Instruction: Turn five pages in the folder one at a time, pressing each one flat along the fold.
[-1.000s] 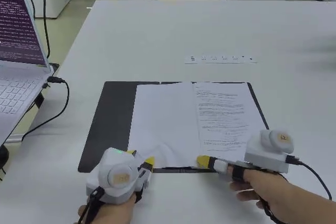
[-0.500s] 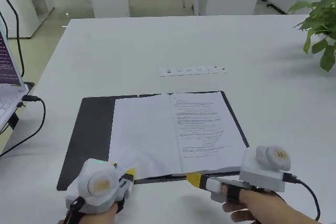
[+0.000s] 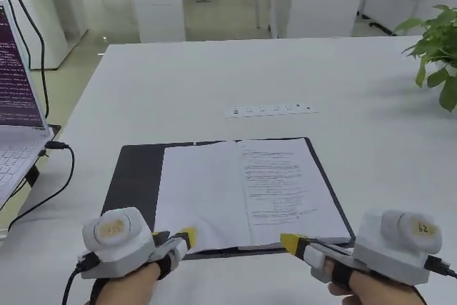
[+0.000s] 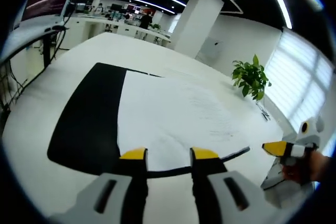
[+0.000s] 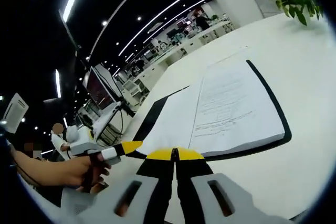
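The black folder point(image 3: 132, 176) lies open in the middle of the white table. Its left page point(image 3: 203, 191) is blank and its right page point(image 3: 282, 183) is printed; both lie flat. My left gripper point(image 3: 187, 235) hovers just off the folder's near edge, below the blank page. In the left gripper view it point(image 4: 168, 155) stands open, nothing between its yellow tips, with the folder point(image 4: 84, 114) ahead. My right gripper point(image 3: 291, 242) sits off the near edge below the printed page. In its own view it point(image 5: 175, 154) is shut on nothing, facing the folder point(image 5: 231, 108).
A laptop point(image 3: 14, 98) with a black cable point(image 3: 61, 176) stands at the left table edge. A white power strip point(image 3: 270, 110) lies beyond the folder. A green plant point(image 3: 435, 55) is at the far right. Bare table surrounds the folder.
Both grippers have drawn back from the folder's near edge. The curl at the bottom of the left page has settled flat. The head camera has tilted up.
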